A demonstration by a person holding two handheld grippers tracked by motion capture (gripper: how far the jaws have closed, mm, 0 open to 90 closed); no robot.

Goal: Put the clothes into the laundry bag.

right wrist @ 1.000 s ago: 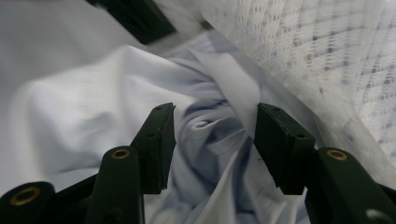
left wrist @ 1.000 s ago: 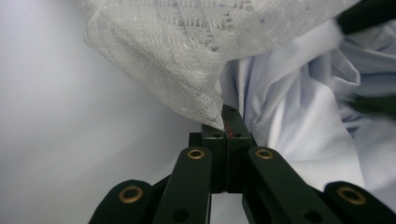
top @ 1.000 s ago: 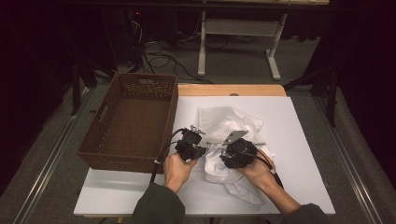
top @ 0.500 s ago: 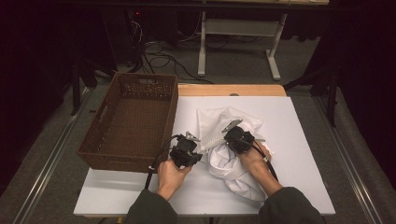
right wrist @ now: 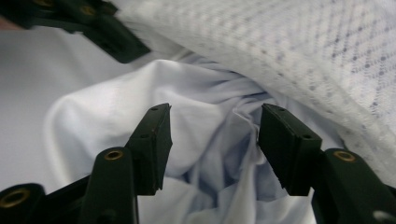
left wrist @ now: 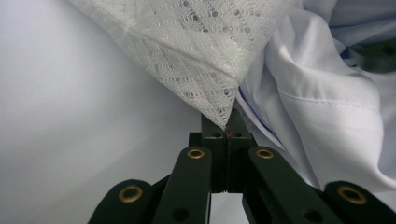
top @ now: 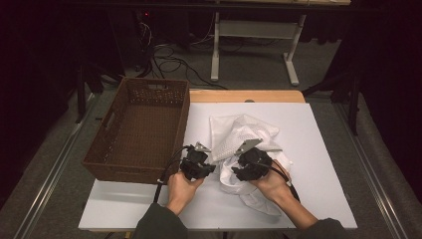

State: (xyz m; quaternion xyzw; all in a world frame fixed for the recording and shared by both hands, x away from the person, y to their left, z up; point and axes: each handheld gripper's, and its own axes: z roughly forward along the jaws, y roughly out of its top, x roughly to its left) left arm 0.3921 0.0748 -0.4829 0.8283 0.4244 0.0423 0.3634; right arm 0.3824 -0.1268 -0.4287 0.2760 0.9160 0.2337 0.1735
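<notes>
- On the white table (top: 318, 149), a crumpled white cloth (top: 239, 137) lies at the centre, at three o'clock from the wicker basket (top: 139, 129).
- Left gripper (left wrist: 223, 122) is clamped on the cloth's lacy corner (left wrist: 205, 88).
- Right gripper (right wrist: 212, 140), jaws just opened wide and holding nothing, is nearer the smooth folds (right wrist: 219, 135), bunched directly at its twelve o'clock.
</notes>
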